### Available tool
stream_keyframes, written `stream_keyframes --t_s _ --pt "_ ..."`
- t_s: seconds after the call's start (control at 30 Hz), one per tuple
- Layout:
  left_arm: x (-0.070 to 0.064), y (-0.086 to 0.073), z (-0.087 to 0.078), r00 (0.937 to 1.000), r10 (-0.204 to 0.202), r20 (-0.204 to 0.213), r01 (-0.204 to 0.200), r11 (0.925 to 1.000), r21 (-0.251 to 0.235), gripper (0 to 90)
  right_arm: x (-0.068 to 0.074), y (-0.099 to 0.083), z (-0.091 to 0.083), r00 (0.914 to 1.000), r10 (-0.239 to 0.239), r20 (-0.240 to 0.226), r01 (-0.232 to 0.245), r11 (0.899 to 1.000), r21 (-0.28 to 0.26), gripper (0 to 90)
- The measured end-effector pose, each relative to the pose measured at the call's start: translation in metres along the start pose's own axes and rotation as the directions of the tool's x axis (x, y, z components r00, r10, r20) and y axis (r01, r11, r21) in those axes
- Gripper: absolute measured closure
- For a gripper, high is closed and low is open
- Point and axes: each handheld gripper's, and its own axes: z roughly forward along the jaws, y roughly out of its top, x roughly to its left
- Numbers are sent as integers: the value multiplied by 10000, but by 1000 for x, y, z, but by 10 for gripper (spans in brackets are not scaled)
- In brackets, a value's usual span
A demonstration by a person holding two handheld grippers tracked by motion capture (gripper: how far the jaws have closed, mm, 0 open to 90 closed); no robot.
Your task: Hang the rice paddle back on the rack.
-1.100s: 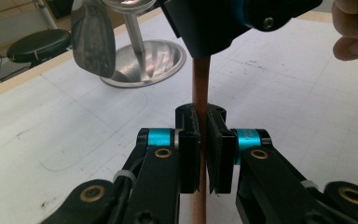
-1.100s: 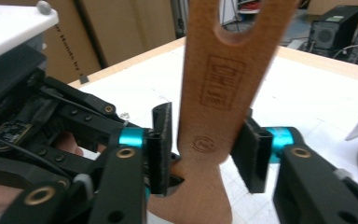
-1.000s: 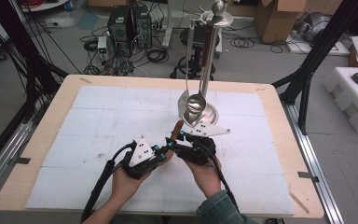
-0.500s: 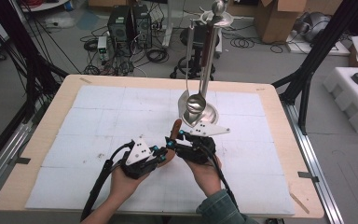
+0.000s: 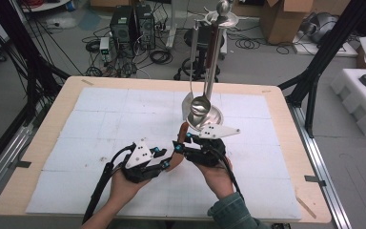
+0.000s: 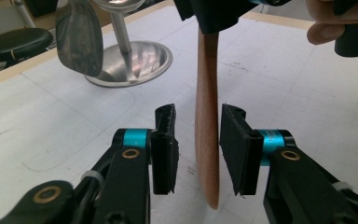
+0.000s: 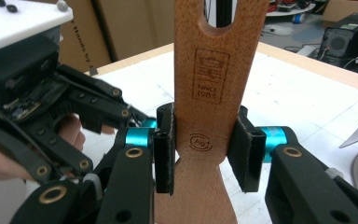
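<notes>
The right gripper (image 7: 205, 151) is clamping its jaws on a wooden spatula (image 7: 205, 116), holding it above the bench (image 5: 100, 119). The left gripper (image 6: 198, 144) is straddling its handle with jaws open, not touching.

Utensil stand (image 5: 207, 116) behind both grippers on table (image 5: 100, 95), wooden spatula (image 6: 207, 135) between left gripper (image 6: 198, 140) jaws

I see a flat wooden spatula (image 7: 208, 116), light brown, slotted, with stamped marks, held upright above the table's (image 5: 100, 100) middle, toward its near edge.
</notes>
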Motion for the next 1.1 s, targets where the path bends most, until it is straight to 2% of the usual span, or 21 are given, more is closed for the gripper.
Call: stream_keyframes --t_s 0.13,0.43,0.8,0.97,1.1 --pt "3 0 -5 9999 -125 63 126 9998 -157 618 -3 0 -5 10000 -7 -84 7 10000 17 665" --pt "8 0 -16 9997 -109 232 114 9997 -202 561 -14 1 -17 9998 -43 -178 45 9999 133 665" --pt "19 -2 -30 9986 -130 514 146 9994 -307 509 -27 2 -34 9990 -143 -428 144 9999 9 665" --pt "23 -4 -32 9974 -95 721 88 9999 100 467 -31 2 -39 9989 -163 -429 162 9999 -12 664" --pt "25 -5 -35 9966 -84 816 74 9999 126 439 -35 2 -45 9990 -158 -422 152 9998 -155 665"
